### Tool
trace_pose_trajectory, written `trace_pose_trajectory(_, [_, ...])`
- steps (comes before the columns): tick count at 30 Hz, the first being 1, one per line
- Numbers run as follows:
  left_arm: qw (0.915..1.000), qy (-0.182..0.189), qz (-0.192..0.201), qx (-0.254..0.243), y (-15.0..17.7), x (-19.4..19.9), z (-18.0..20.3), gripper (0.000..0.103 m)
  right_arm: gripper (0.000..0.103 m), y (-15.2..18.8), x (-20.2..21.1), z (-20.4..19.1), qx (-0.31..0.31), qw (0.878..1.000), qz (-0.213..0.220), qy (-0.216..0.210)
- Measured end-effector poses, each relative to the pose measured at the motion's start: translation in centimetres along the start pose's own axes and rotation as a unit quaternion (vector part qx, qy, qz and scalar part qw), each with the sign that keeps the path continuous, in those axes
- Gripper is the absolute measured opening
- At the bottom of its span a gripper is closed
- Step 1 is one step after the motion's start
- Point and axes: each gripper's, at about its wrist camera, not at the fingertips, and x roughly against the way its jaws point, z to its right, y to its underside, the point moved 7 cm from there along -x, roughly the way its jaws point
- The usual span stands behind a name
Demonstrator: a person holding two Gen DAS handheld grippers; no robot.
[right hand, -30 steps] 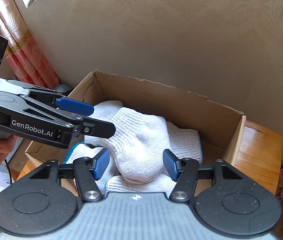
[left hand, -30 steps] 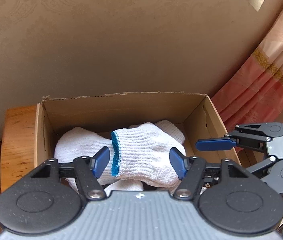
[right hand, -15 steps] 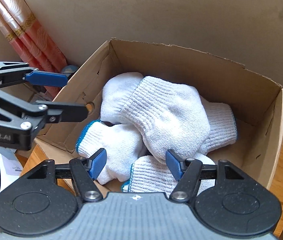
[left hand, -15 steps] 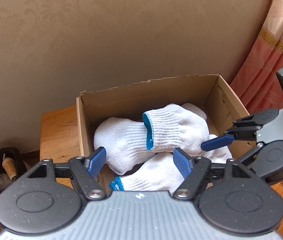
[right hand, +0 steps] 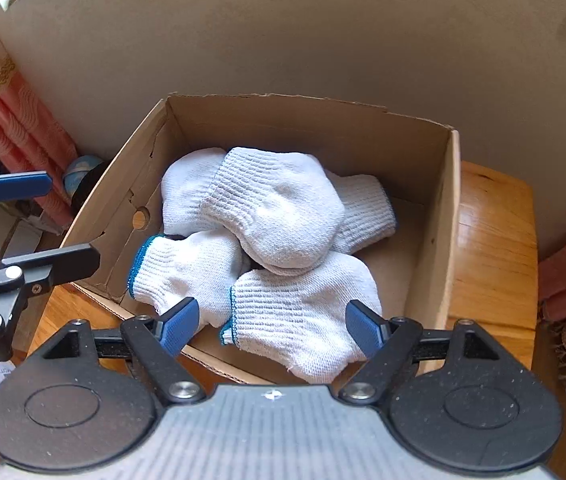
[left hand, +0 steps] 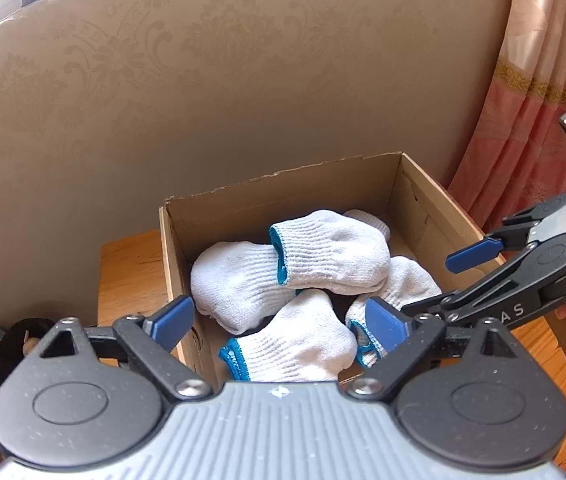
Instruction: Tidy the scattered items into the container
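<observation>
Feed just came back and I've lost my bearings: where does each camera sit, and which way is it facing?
Left wrist: sits on the left gripper, looks down into the box of gloves; own jaws opening, empty; right gripper and a fingertip at right.
Right wrist: sits on the right gripper, looks down into the box; own jaws opening, empty; left gripper at left.
Shared: box, gloves, table, wall.

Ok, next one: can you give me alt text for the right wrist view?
An open cardboard box on a wooden table holds a pile of white knitted gloves with blue cuffs. The right gripper, jaws opening and gripping nothing, hovers over the box's near edge, and the left gripper reaches in from the left.
</observation>
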Motion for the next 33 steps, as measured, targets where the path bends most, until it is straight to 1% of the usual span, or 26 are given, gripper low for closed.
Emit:
trace_pose_trajectory(2, [1.0000,-0.008,0.004,0.002,-0.1,0.5,0.1,0.095,0.086,0.2,0.5,0.4,-0.017,1.000,-0.004,0.009])
trace_pose_trajectory(6, [0.9988,-0.043,0.023,0.001,-0.4,1.4,0.4,0.098,0.086,0.7,1.6,0.8,-0.034,0.999,-0.011,0.030])
trace_pose_trajectory(8, [0.9982,-0.050,0.033,0.005,-0.6,1.8,0.4,0.098,0.086,0.9,2.5,0.6,-0.032,0.999,-0.006,0.035])
trace_pose_trajectory(12, [0.9973,-0.060,0.037,0.021,-0.7,2.6,0.5,0.099,0.087,1.2,4.2,0.1,-0.032,0.999,0.002,0.043])
trace_pose_trajectory(15, [0.9975,-0.054,0.042,0.019,-0.5,3.3,1.1,0.099,0.087,1.5,5.1,-0.2,-0.032,0.998,0.007,0.048])
trace_pose_trajectory(19, [0.9982,-0.049,0.028,0.020,0.0,3.8,1.9,0.100,0.087,2.1,5.8,-0.4,-0.034,0.998,0.007,0.053])
trace_pose_trajectory(28, [0.9964,-0.025,0.023,0.078,1.2,5.2,1.8,0.102,0.087,3.4,7.2,-0.6,-0.034,0.998,0.014,0.057])
trace_pose_trajectory(30, [0.9955,-0.030,0.016,0.088,1.5,5.3,1.6,0.102,0.087,3.4,7.5,-0.7,-0.034,0.998,0.015,0.058])
trace_pose_trajectory(33, [0.9961,-0.039,-0.004,0.079,1.9,5.3,1.8,0.102,0.087,3.6,7.7,-0.8,-0.034,0.997,0.017,0.062])
